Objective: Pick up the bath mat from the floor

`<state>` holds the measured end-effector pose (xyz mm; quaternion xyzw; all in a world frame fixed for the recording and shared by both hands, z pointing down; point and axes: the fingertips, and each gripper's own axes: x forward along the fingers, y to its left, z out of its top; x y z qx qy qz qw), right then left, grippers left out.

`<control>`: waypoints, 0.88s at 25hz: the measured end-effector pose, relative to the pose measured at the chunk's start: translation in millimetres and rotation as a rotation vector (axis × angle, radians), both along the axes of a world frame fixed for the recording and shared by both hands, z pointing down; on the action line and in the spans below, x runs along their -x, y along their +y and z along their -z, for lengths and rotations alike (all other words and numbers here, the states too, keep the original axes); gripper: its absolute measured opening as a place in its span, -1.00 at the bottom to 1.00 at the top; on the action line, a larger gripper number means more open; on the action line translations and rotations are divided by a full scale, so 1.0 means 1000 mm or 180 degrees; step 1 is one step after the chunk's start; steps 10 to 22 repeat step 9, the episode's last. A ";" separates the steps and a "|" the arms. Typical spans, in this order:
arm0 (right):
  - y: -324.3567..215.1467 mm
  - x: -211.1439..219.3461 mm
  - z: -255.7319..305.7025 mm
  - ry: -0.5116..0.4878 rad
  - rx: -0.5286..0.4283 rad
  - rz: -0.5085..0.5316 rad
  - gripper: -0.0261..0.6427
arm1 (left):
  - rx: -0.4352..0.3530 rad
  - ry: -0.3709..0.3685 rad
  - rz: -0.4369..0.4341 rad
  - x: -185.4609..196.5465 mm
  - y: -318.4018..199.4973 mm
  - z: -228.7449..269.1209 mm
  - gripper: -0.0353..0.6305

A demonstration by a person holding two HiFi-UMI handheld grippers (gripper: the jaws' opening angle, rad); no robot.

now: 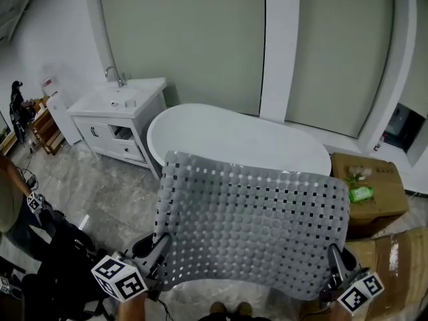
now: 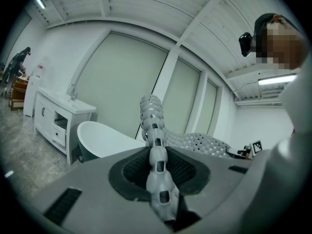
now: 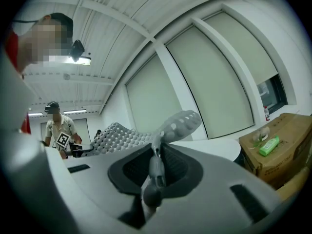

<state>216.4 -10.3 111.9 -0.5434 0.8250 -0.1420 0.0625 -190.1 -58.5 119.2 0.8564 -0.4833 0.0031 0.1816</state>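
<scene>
The left gripper [image 2: 158, 165] has its fingers [image 2: 187, 169] closed narrow on an edge of the grey bath mat [image 2: 152, 115]. In the left gripper view the bumpy, hole-punched edge runs up from between the dark pads at the middle of the frame. The right gripper [image 3: 156, 168] is pinched even tighter on the opposite edge, and in its own view a rounded corner of the mat curls up and to the right above the pads.

In the head view the left gripper [image 1: 159, 249] sits at the lower left corner of the mat and the right gripper [image 1: 334, 265] at the lower right corner, each with its marker cube nearer the bottom edge of the frame. The mat is off the floor [image 1: 100, 186] and hangs spread out flat between the two grippers, filling the lower middle of the frame. Its top edge reaches up over the near rim of the white bathtub [image 1: 227, 136].

Left of the tub stands a white vanity [image 1: 117, 112] with a faucet [image 1: 115, 77]. At the right of the frame is a cardboard box [image 1: 378, 182] with a green packet [image 1: 361, 193] lying on top. Pale window panels [image 1: 180, 39] fill the upper part of the frame. Another person [image 1: 8, 196] stands at the left edge.
</scene>
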 end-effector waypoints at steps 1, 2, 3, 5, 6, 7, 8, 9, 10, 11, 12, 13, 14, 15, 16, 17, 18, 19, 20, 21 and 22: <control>0.001 0.000 0.001 0.0002 -0.0001 0.0003 -0.78 | 0.0001 -0.0002 -0.0003 -0.001 0.001 0.001 -0.63; 0.001 0.000 0.002 0.0004 0.0000 0.0005 -0.78 | 0.0003 -0.0003 -0.0003 -0.002 0.001 0.002 -0.63; 0.002 0.000 0.003 0.0005 0.0001 0.0008 -0.78 | 0.0003 -0.0002 -0.0004 -0.002 0.002 0.003 -0.63; 0.003 0.000 0.005 0.0004 0.0002 0.0013 -0.78 | 0.0001 -0.0002 -0.0003 -0.003 0.003 0.005 -0.63; 0.004 0.000 0.006 0.0002 0.0004 0.0016 -0.78 | 0.0001 -0.0006 -0.0003 -0.003 0.004 0.006 -0.63; 0.004 0.000 0.006 0.0003 0.0009 0.0019 -0.78 | 0.0001 -0.0011 -0.0005 -0.003 0.005 0.006 -0.63; 0.005 0.001 0.007 0.0004 0.0014 0.0024 -0.78 | 0.0002 -0.0018 -0.0007 -0.002 0.005 0.007 -0.63; 0.006 0.001 0.007 0.0006 0.0019 0.0029 -0.78 | 0.0004 -0.0025 -0.0010 -0.002 0.006 0.007 -0.63; 0.006 0.001 0.007 0.0006 0.0019 0.0029 -0.78 | 0.0004 -0.0025 -0.0010 -0.002 0.006 0.007 -0.63; 0.006 0.001 0.007 0.0006 0.0019 0.0029 -0.78 | 0.0004 -0.0025 -0.0010 -0.002 0.006 0.007 -0.63; 0.006 0.001 0.007 0.0006 0.0019 0.0029 -0.78 | 0.0004 -0.0025 -0.0010 -0.002 0.006 0.007 -0.63; 0.006 0.001 0.007 0.0006 0.0019 0.0029 -0.78 | 0.0004 -0.0025 -0.0010 -0.002 0.006 0.007 -0.63; 0.006 0.001 0.007 0.0006 0.0019 0.0029 -0.78 | 0.0004 -0.0025 -0.0010 -0.002 0.006 0.007 -0.63; 0.006 0.001 0.007 0.0006 0.0019 0.0029 -0.78 | 0.0004 -0.0025 -0.0010 -0.002 0.006 0.007 -0.63; 0.006 0.001 0.007 0.0006 0.0019 0.0029 -0.78 | 0.0004 -0.0025 -0.0010 -0.002 0.006 0.007 -0.63; 0.006 0.001 0.007 0.0006 0.0019 0.0029 -0.78 | 0.0004 -0.0025 -0.0010 -0.002 0.006 0.007 -0.63; 0.006 0.001 0.007 0.0006 0.0019 0.0029 -0.78 | 0.0004 -0.0025 -0.0010 -0.002 0.006 0.007 -0.63; 0.006 0.001 0.007 0.0006 0.0019 0.0029 -0.78 | 0.0004 -0.0025 -0.0010 -0.002 0.006 0.007 -0.63; 0.006 0.001 0.007 0.0006 0.0019 0.0029 -0.78 | 0.0004 -0.0025 -0.0010 -0.002 0.006 0.007 -0.63; 0.006 0.001 0.007 0.0006 0.0019 0.0029 -0.78 | 0.0004 -0.0025 -0.0010 -0.002 0.006 0.007 -0.63; 0.006 0.001 0.007 0.0006 0.0019 0.0029 -0.78 | 0.0004 -0.0025 -0.0010 -0.002 0.006 0.007 -0.63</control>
